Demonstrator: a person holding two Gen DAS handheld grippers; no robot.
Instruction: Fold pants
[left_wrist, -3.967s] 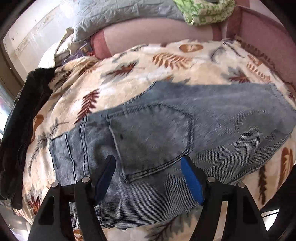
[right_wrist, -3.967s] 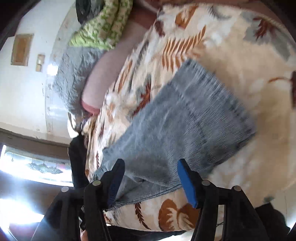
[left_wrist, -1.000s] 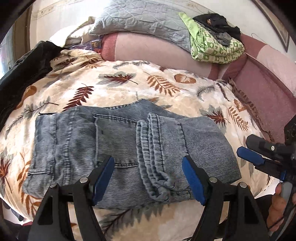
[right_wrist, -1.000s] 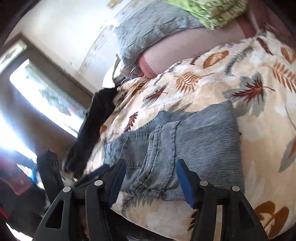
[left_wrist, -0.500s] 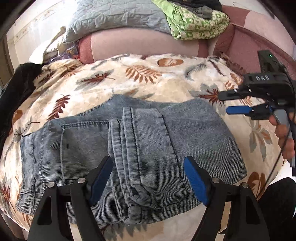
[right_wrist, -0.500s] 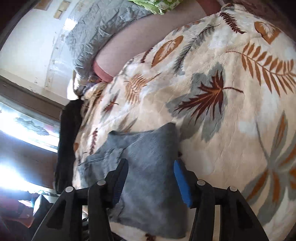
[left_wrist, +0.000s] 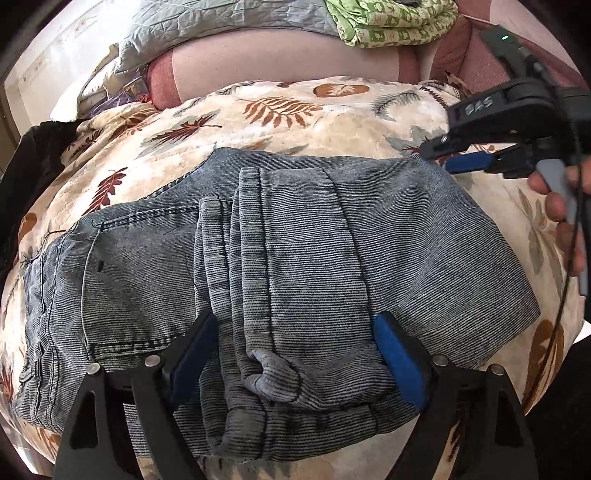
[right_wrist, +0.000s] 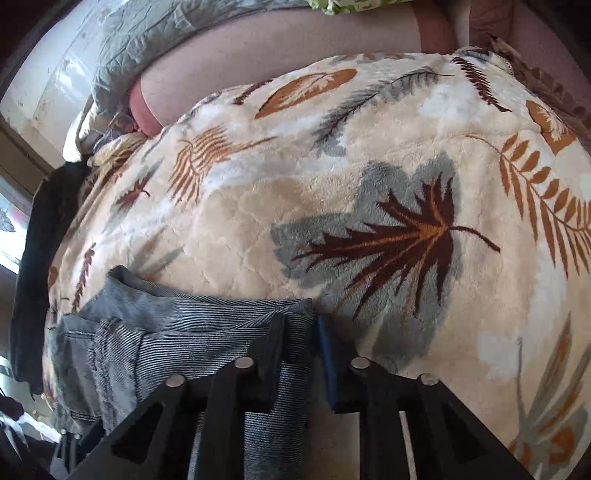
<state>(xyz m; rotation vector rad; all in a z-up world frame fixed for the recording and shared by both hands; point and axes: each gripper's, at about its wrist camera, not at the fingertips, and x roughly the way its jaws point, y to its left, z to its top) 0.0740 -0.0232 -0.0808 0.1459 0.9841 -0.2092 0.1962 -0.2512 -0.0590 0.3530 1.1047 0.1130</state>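
Observation:
Blue-grey jeans (left_wrist: 295, 240) lie folded on a leaf-patterned blanket (left_wrist: 295, 122), the leg hems doubled over the seat. My left gripper (left_wrist: 295, 354) hovers low over the near edge. Its jaws are opening wide and straddle the bunched hems without pressing them. In the left wrist view my right gripper (left_wrist: 437, 158), held by a hand (left_wrist: 557, 206), sits at the jeans' far right corner. In the right wrist view my right gripper (right_wrist: 299, 347) is closing with the jeans (right_wrist: 184, 332) edge between its fingers; the pads do not visibly pinch the cloth.
A black garment (left_wrist: 22, 177) hangs off the bed's left side. A pink bolster (left_wrist: 277, 62), a grey quilt (left_wrist: 221, 22) and a green patterned cloth (left_wrist: 391, 22) lie along the back. Bare blanket (right_wrist: 369, 184) stretches beyond and right of the jeans.
My left gripper has dropped closer to the jeans and spread wider. The right gripper has swung to the jeans' far right corner and narrowed its jaws around the edge.

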